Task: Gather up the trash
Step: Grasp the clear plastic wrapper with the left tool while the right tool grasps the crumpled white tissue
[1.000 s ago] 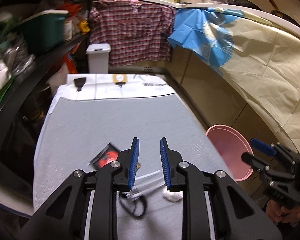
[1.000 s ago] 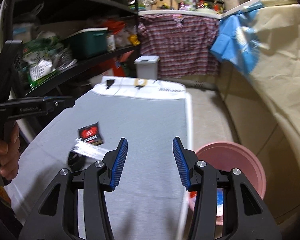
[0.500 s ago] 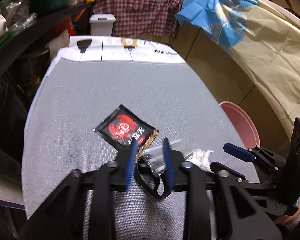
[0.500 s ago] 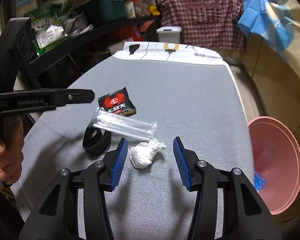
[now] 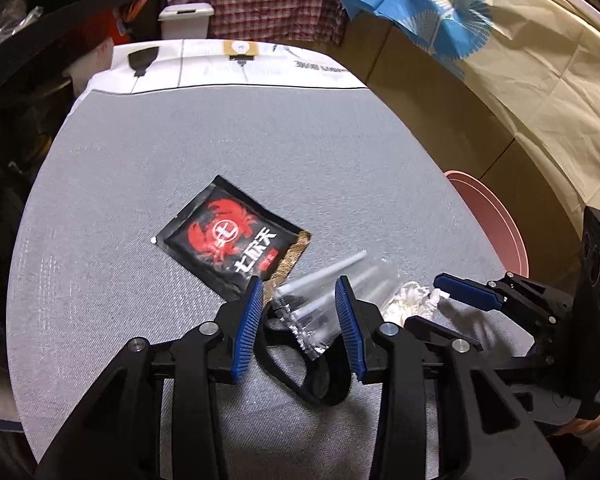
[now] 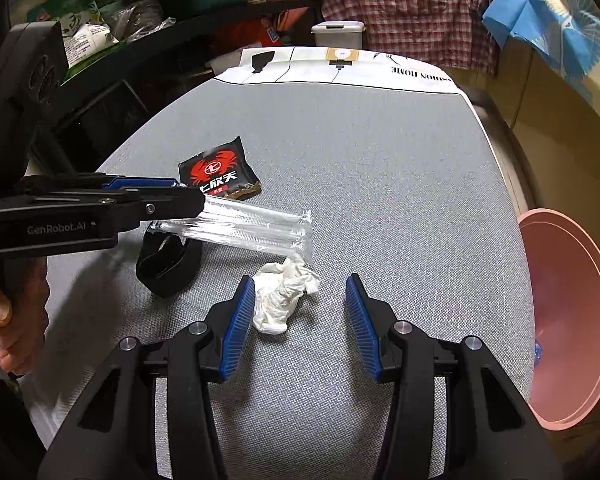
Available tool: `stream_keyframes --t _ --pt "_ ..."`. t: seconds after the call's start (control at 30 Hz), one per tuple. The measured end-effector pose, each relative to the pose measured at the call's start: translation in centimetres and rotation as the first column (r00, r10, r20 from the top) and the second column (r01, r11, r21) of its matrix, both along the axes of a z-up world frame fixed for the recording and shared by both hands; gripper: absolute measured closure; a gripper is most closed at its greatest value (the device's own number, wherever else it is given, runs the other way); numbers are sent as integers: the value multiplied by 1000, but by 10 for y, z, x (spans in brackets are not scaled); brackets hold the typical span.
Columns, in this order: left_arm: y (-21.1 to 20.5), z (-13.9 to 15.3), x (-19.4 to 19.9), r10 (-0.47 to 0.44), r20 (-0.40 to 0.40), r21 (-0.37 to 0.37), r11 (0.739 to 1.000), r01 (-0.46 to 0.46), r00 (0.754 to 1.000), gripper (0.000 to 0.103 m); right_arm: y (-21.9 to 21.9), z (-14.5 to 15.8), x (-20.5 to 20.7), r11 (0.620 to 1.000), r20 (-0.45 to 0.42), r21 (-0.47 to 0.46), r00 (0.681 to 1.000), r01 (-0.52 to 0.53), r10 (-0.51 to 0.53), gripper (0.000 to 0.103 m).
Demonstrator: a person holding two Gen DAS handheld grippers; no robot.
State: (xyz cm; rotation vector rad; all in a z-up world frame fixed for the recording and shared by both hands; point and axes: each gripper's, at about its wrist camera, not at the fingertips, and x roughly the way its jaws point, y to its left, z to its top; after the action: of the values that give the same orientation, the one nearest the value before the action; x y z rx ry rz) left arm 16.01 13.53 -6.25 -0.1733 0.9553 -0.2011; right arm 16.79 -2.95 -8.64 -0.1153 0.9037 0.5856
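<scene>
A clear plastic sleeve of straws (image 5: pixel 324 292) (image 6: pixel 256 232), a black-and-red snack wrapper (image 5: pixel 230 240) (image 6: pixel 218 172), a crumpled white tissue (image 6: pixel 284 298) (image 5: pixel 410 304) and a black strap loop (image 6: pixel 166 264) (image 5: pixel 312 376) lie on the grey table (image 6: pixel 380 160). My left gripper (image 5: pixel 298 312) is open, its jaws either side of the sleeve's near end; it also shows in the right wrist view (image 6: pixel 180 196). My right gripper (image 6: pixel 300 316) is open just above the tissue, which lies by its left finger; it also shows in the left wrist view (image 5: pixel 456 308).
A pink basin (image 6: pixel 572 320) (image 5: pixel 496 216) sits on the floor right of the table. Dark shelves (image 6: pixel 140 32) with bags and boxes line the left. A white bin (image 6: pixel 338 32) stands beyond the table's far end. Cloths hang over the right counter (image 5: pixel 500 40).
Both grippers have tilted down and come in low over the table. The left now straddles the straw sleeve, the right hovers at the tissue. Both stay open.
</scene>
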Motion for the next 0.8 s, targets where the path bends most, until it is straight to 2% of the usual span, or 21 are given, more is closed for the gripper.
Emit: stream_keyframes --t 0.13,0.2,0.27,0.3,0.8 --pt "-7 5 -3 -28 15 27 999 28 999 87 0 1 -2 1000 -2 6 1000 -13 13 71" --pt "-9 7 -5 -41 21 41 998 40 999 98 0 2 -3 1000 -1 8 1000 -22 22 80" --pt "-11 11 -7 -46 34 49 998 44 998 98 -1 4 -4 1000 -1 14 1000 -27 27 92" --pt "-11 12 -8 -46 40 50 998 44 998 99 -1 5 -5 999 0 15 1000 -28 28 94" --pt "-20 52 -24 -24 156 83 996 11 987 100 -31 36 -17 998 71 68 997 13 -17 97"
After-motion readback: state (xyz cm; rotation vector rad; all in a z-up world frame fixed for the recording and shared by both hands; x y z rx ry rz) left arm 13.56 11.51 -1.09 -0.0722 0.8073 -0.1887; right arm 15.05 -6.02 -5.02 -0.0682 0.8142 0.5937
